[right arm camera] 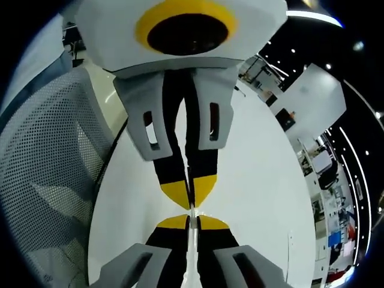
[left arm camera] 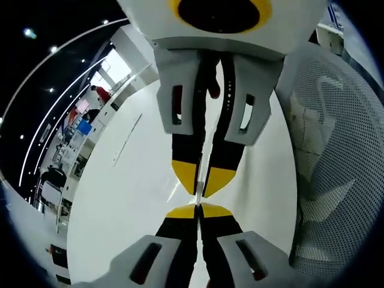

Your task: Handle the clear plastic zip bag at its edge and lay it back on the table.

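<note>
The clear plastic zip bag (left arm camera: 199, 193) shows edge-on as a thin pale line above the white table (left arm camera: 120, 198). My left gripper (left arm camera: 198, 211) rises from the bottom of the left gripper view with its yellow-tipped jaws shut on that edge. Facing it tip to tip from above, my right gripper (left arm camera: 201, 179) is shut on the same edge. In the right gripper view the right gripper (right arm camera: 191, 222) is at the bottom and the left gripper (right arm camera: 191, 187) hangs from the top, with the bag (right arm camera: 191, 210) as a sliver between them. Most of the film is hidden by the jaws.
A grey mesh office chair (left arm camera: 336, 168) stands close beside the table (right arm camera: 258, 198), also seen as the mesh chair (right arm camera: 48, 168). Beyond the table are office desks with screens (left arm camera: 81, 129) and a person in red (left arm camera: 102, 93).
</note>
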Tool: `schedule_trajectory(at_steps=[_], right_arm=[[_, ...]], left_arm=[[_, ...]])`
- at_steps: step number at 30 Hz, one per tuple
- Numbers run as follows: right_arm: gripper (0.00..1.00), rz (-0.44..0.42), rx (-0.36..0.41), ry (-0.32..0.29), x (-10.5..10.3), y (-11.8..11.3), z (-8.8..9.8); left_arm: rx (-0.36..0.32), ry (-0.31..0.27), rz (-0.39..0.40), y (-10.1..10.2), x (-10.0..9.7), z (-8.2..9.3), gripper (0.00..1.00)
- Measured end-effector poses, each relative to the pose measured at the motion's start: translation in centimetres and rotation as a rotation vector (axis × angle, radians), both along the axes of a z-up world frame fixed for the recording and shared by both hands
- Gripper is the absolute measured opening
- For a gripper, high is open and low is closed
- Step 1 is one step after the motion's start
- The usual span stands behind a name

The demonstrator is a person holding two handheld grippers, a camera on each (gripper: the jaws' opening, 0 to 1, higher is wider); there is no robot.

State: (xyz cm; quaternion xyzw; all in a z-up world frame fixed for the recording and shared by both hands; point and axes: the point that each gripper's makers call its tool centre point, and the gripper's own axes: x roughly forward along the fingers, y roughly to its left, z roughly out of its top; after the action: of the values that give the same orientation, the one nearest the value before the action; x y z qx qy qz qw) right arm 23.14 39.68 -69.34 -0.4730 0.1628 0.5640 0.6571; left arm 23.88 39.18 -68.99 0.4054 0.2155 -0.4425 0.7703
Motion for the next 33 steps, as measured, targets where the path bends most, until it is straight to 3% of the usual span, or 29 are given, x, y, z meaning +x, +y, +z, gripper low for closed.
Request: schedule_trajectory(at_steps=[18, 33], right_arm=[[0.00, -0.045, 0.039, 0.029, -0.4, 0.1, 0.0], [0.00, -0.090, 0.065, 0.006, -0.3, -1.1, 0.7]], left_arm=[[-0.006, 0.009, 0.005, 0.2, -0.4, 0.1, 0.00], [0.027, -0.013, -0.032, -1.1, -0.1, 0.5, 0.00]])
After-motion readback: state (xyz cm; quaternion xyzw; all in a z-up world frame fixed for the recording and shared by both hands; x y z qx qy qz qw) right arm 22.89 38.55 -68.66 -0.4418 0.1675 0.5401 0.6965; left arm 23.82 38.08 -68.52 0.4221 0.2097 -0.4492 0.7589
